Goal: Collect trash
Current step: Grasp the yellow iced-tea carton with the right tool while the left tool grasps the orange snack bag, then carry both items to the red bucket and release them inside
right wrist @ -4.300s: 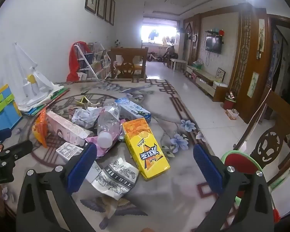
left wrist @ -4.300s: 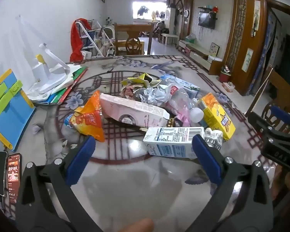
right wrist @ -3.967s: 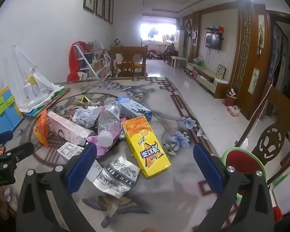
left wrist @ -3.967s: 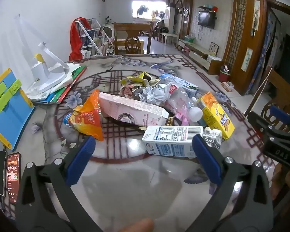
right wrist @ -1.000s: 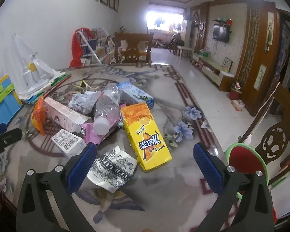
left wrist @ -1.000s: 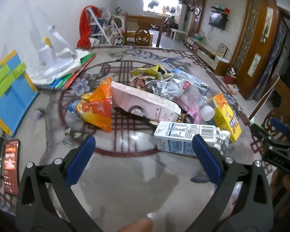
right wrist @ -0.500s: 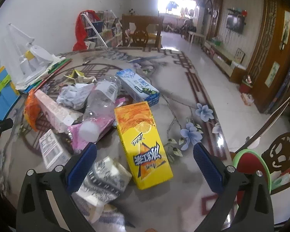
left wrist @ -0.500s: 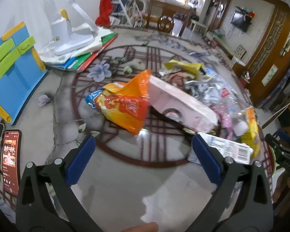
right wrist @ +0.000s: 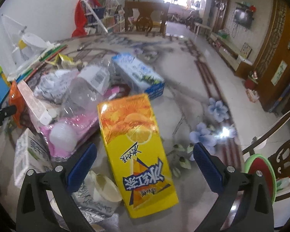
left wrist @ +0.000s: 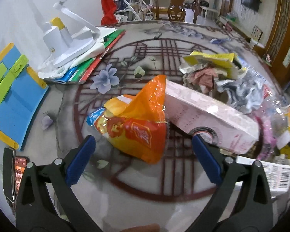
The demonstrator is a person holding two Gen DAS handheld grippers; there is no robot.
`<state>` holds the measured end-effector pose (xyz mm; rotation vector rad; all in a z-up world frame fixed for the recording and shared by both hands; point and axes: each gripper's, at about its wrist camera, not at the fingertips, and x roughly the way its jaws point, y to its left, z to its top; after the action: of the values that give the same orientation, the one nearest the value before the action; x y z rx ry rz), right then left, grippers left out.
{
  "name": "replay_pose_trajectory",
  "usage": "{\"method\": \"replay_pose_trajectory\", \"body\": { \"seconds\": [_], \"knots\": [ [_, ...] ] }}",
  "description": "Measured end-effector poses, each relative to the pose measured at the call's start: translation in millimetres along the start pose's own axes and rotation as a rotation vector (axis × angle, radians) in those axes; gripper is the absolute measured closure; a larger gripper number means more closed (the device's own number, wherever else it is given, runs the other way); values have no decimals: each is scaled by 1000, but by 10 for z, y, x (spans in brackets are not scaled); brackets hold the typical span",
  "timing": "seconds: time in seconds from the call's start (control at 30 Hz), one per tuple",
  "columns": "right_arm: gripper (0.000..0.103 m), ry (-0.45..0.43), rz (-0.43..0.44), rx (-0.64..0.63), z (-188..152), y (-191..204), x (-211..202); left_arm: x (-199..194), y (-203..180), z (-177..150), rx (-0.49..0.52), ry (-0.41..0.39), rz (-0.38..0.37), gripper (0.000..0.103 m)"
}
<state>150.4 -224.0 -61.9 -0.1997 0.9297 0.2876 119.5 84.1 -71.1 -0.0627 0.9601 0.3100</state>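
Observation:
A heap of trash lies on the patterned table. In the left wrist view an orange snack bag [left wrist: 137, 123] sits just ahead of my open left gripper [left wrist: 143, 161], leaning against a long pink carton [left wrist: 208, 114]. In the right wrist view a yellow iced-tea carton [right wrist: 137, 150] lies flat, its near half between the wide-apart fingers of my open right gripper [right wrist: 145, 163]. Left of it are a clear plastic bottle [right wrist: 81, 96] with a white cap, pink wrapping [right wrist: 79, 123] and a white milk carton [right wrist: 29, 154]. A blue-and-white carton [right wrist: 139, 75] lies behind.
A white desk lamp [left wrist: 67, 38] on books, a blue board [left wrist: 11, 92] and a phone [left wrist: 17, 176] occupy the table's left side. Crumpled paper and a yellow wrapper [left wrist: 210, 61] lie at the back of the heap. A red-and-green bin [right wrist: 261, 172] and a chair stand right of the table.
Both grippers have moved forward and down toward the heap. The left one has swung left onto the orange bag; the right one now straddles the yellow carton. Both remain open.

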Motion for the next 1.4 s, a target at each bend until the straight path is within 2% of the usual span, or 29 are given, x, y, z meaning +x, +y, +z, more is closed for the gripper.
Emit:
{"method": "replay_pose_trajectory", "body": {
  "seconds": [0.1, 0.2, 0.23, 0.27, 0.33, 0.37, 0.47, 0.53, 0.73, 1.03, 1.3, 1.4],
  "knots": [
    [7, 8, -10, -18, -13, 13, 91, 62, -35, 9, 20, -13, 24, 10],
    [12, 8, -15, -15, -17, 11, 120, 115, -49, 14, 27, -15, 37, 26],
    [17, 10, -19, -18, -21, 12, 127, 136, -46, 14, 26, -12, 36, 34],
    [25, 16, -14, -16, -20, 11, 135, 124, -66, -4, 30, -13, 41, 36],
    [35, 22, -14, -7, -29, -11, 142, 109, -69, -24, 39, -21, 46, 47],
    [40, 23, -16, -4, -35, -10, 133, 106, -60, -34, 35, -20, 39, 47],
    [41, 25, -18, -10, -63, -6, 127, 91, -66, -69, 41, -22, 33, 56],
    [41, 25, -11, -4, -83, -17, 107, 88, -57, -97, 39, -17, 22, 67],
    [41, -7, -16, -1, -99, -29, -34, -17, 12, -158, 3, -26, -18, 74],
    [41, -75, 11, 23, -106, 2, -386, -407, 204, -202, -69, -60, -65, 74],
    [41, -148, 36, 59, -109, -65, -757, -938, 47, -167, -18, -165, -110, 74],
    [41, -162, 26, 75, -146, -142, -857, -1110, -90, -120, 7, -193, -156, 74]
  ]
}}
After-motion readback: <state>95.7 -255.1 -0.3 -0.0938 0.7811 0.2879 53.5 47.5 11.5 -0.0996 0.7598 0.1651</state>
